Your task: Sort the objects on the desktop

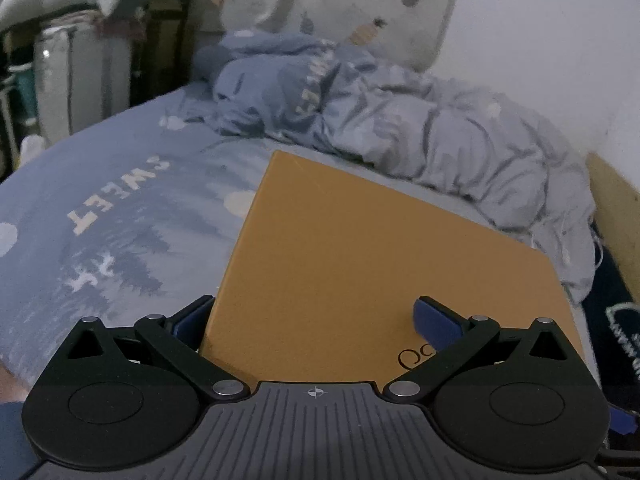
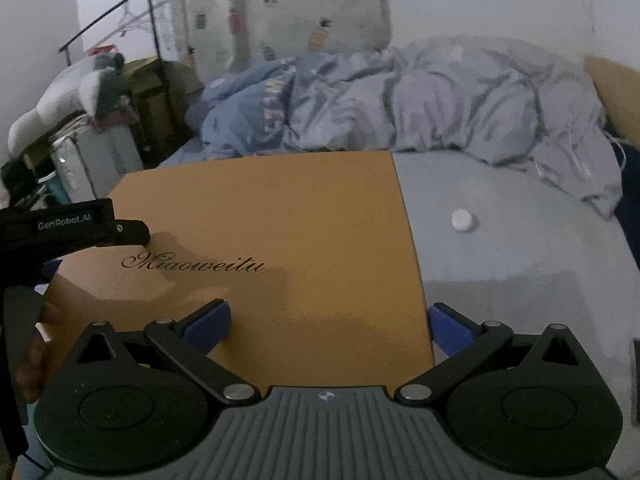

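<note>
Nearest, the left gripper (image 1: 314, 320) and the right gripper (image 2: 328, 322) both stand wide open, each with two blue padded fingers (image 2: 208, 326) straddling one side edge of one flat orange box (image 2: 280, 248). Its matte lid bears black script. It lies on the smooth blue bed sheet (image 1: 100, 208). Further right sits one small round white cap (image 2: 462, 221). Far behind lies a crumpled grey-blue quilt (image 2: 440, 100).

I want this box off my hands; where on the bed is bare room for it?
Bare sheet lies right of the orange box, around the small white disc, short of the crumpled duvet. More sheet left of the box. The duvet crowds the far side.
</note>
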The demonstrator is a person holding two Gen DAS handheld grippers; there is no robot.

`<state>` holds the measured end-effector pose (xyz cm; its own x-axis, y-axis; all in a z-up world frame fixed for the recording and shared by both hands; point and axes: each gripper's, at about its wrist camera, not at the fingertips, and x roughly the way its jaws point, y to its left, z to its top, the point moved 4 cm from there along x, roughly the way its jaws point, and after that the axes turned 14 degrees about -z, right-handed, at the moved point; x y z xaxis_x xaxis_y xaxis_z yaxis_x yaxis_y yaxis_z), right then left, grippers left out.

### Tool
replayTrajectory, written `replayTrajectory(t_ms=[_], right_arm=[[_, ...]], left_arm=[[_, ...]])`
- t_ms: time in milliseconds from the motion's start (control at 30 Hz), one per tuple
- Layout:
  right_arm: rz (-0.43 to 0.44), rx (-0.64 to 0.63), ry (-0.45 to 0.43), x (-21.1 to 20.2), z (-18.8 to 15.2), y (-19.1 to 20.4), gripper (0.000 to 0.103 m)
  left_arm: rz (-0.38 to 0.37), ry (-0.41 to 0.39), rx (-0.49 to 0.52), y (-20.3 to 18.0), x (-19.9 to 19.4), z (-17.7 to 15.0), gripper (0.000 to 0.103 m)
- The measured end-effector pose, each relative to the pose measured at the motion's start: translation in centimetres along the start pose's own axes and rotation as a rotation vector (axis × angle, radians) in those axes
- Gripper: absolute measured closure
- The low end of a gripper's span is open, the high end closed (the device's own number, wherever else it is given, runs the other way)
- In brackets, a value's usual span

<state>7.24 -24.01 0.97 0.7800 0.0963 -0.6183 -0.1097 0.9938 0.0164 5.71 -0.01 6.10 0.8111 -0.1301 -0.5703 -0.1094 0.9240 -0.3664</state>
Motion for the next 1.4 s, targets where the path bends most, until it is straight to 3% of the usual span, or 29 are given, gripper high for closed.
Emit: replayTrajectory(t_ms=[200, 400, 1200, 1400], right_arm=[[-0.010, 0.044, 0.050, 2.1, -1.1, -0.9, 0.000], [-0.014, 0.030, 0.075, 3.3, -1.3, -0.6, 0.000], [-0.048, -0.029, 0.049, 4.6, -2.9, -0.8, 0.000], [-0.048, -0.004, 0.068, 4.6, -2.9, -1.5, 0.000]], left_arm=[[0.003, 0.019, 0.051, -0.3, 2.9, -0.5, 0.000], [-0.003, 0.020, 0.041, 0.9, 4.6, -1.0, 0.000], [-0.074, 0.089, 0.000, 3.7, 8.6, -2.8, 0.000], [-0.086, 0.096, 0.042, 2.9, 8.5, -3.2, 0.000]])
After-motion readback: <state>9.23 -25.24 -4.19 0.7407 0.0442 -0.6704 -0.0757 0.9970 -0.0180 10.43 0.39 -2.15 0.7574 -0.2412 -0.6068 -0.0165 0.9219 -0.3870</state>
